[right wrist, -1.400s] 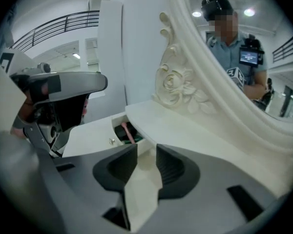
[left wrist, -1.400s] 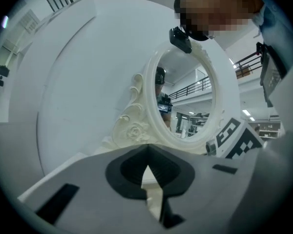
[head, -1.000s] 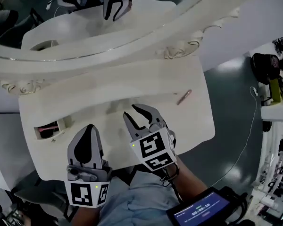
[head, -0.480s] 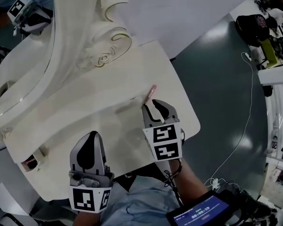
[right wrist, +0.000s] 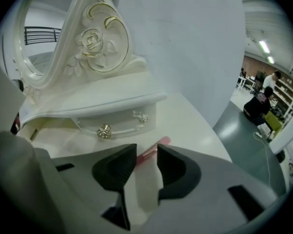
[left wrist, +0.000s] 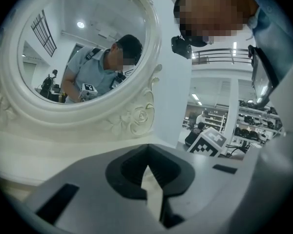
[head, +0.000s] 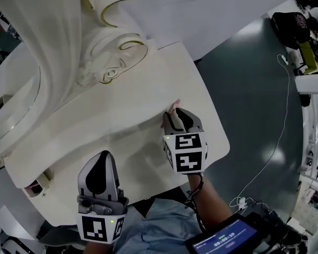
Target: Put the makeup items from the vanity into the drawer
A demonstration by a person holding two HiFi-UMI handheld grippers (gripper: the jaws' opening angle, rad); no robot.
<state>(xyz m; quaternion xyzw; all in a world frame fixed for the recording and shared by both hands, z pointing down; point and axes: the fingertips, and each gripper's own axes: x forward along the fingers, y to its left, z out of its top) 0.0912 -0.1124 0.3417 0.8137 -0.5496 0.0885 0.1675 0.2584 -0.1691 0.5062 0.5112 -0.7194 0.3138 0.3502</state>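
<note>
Screen: dark tablet-like screen [head: 228,241] at my near right edge, beside my light-blue shirt [head: 159,232].
Left gripper: left gripper [head: 101,156] sits over the near-left part of the top. In the left gripper view its fingers are together with nothing between them.
Right gripper: right gripper [head: 176,115] is low over the right part of the top. In the right gripper view its fingers are apart by a narrow gap.
Makeup item: slim pink stick-shaped makeup item [right wrist: 164,141] lies flat and angled on the top. Its near end is in the gap at the right gripper's fingertips and its far end pokes out past them. I can't tell if a finger touches it.
Vanity: white vanity top [head: 148,89] with a curvy edge runs under both grippers.
Open drawer: small open white drawer [head: 38,181] at the vanity's near-left edge, well apart from the stick. Its contents are too small to tell.
Shut drawer: small white drawer with a metal knob [right wrist: 104,130], just beyond the stick under the mirror base.
Mirror: ornate white carved mirror frame [head: 108,57] with gold trim on the far side. In the left gripper view its glass reflects a person in a grey shirt.
Floor: dark grey floor [head: 254,89] right of the vanity, with a thin white cable [head: 282,120] on it.
</note>
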